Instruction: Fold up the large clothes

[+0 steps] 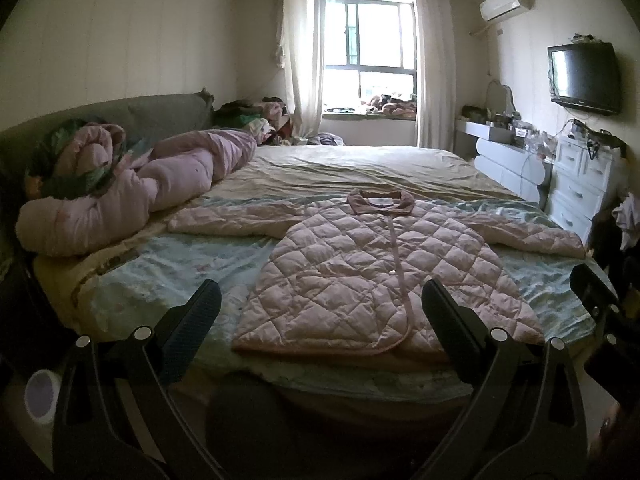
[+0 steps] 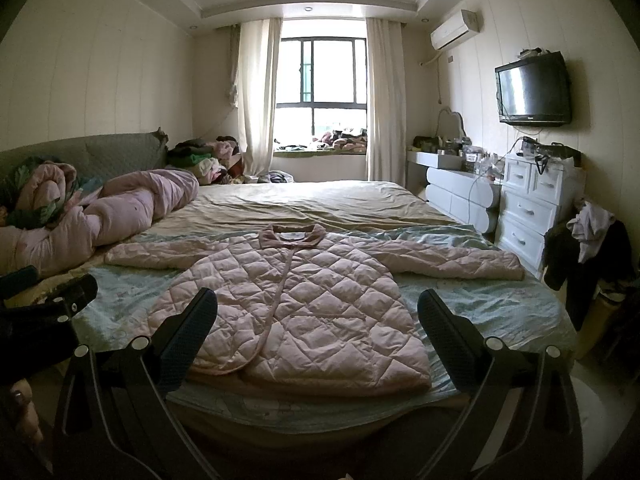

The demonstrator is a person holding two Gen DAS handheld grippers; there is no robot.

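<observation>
A pink quilted jacket (image 1: 376,268) lies flat and face up on the bed (image 1: 160,276), collar away from me, both sleeves spread out to the sides. It also shows in the right wrist view (image 2: 296,304). My left gripper (image 1: 320,304) is open and empty, held above the bed's near edge in front of the jacket's hem. My right gripper (image 2: 318,312) is open and empty too, just before the hem. The right gripper's body shows at the right edge of the left wrist view (image 1: 600,308), and the left gripper's body at the left edge of the right wrist view (image 2: 48,312).
A rolled pink duvet (image 1: 132,188) lies along the bed's left side by the grey headboard (image 1: 132,116). White drawers (image 2: 528,208) and a dresser stand to the right under a wall TV (image 2: 532,88). Clothes hang at the far right (image 2: 588,248). A window (image 2: 320,92) is at the back.
</observation>
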